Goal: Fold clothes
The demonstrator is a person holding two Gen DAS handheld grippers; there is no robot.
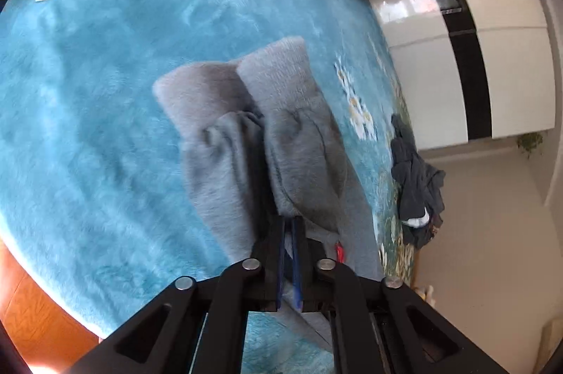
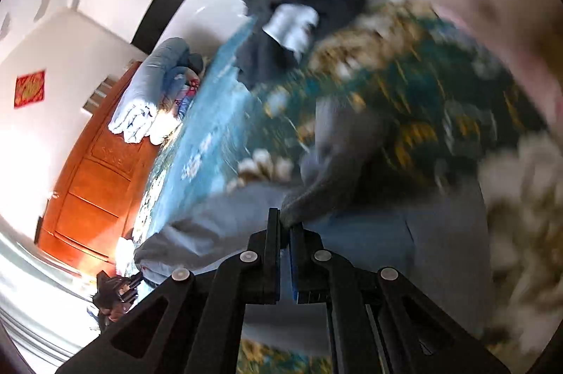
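Nearest the lens, the left gripper (image 1: 289,224) had its jaws drawn almost together, pinching a fold of the soft grey fleece garment (image 1: 260,134). From that grip the garment ran forward over the plush turquoise blanket with floral border (image 1: 88,99), its two ribbed cuffs lying side by side at the far end. The right gripper (image 2: 285,222) was likewise nearly closed, clamped on the same grey fleece (image 2: 352,162) (this view was heavily blurred). Farther off, a crumpled dark grey clothing heap (image 1: 417,184) sat at the blanket's edge. Beyond it stood an orange-brown wooden headboard (image 2: 91,198), with rolled pale bedding (image 2: 147,92) against it.
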